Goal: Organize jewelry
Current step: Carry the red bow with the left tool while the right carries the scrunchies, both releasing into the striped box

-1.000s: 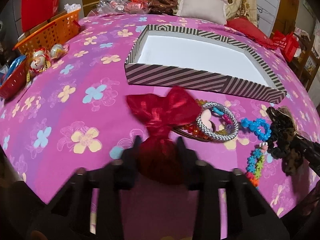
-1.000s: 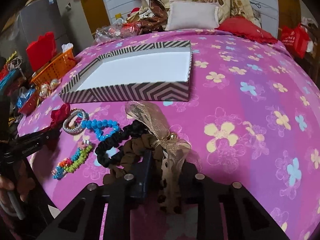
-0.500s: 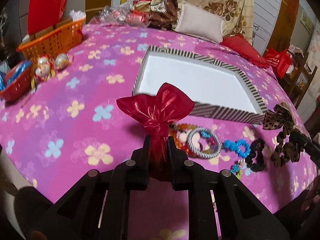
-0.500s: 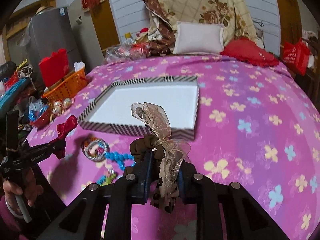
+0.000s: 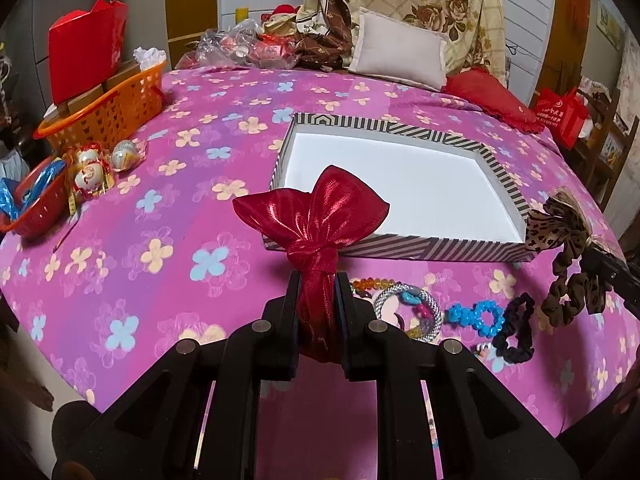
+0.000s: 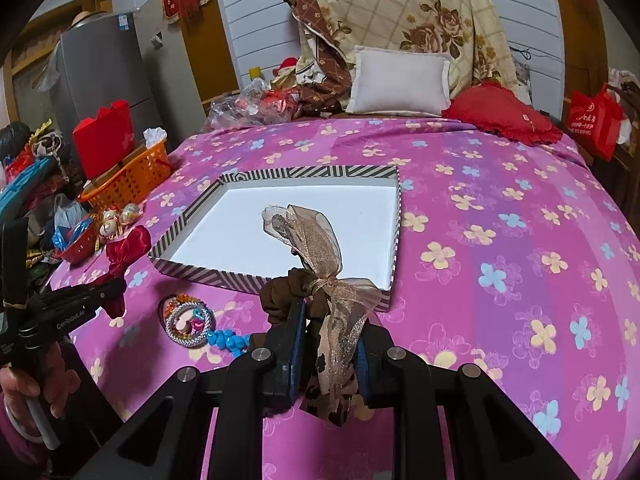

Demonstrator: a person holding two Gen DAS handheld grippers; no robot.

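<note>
Two bows are held clear above the bedspread (image 5: pixel 120 240): left gripper (image 5: pixel 317 280) pinches the red bow (image 5: pixel 316 220), right gripper (image 6: pixel 330 320) clamps the brown bow (image 6: pixel 316 248), presumably for the empty striped box (image 6: pixel 276 280).

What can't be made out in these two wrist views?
- Red satin bow hair tie: its lower end, hidden between the left gripper fingers.
- Black fabric scrunchie: missing from the right wrist view, behind the right gripper.
- Orange plastic basket: contents partly hidden by its wall.
</note>
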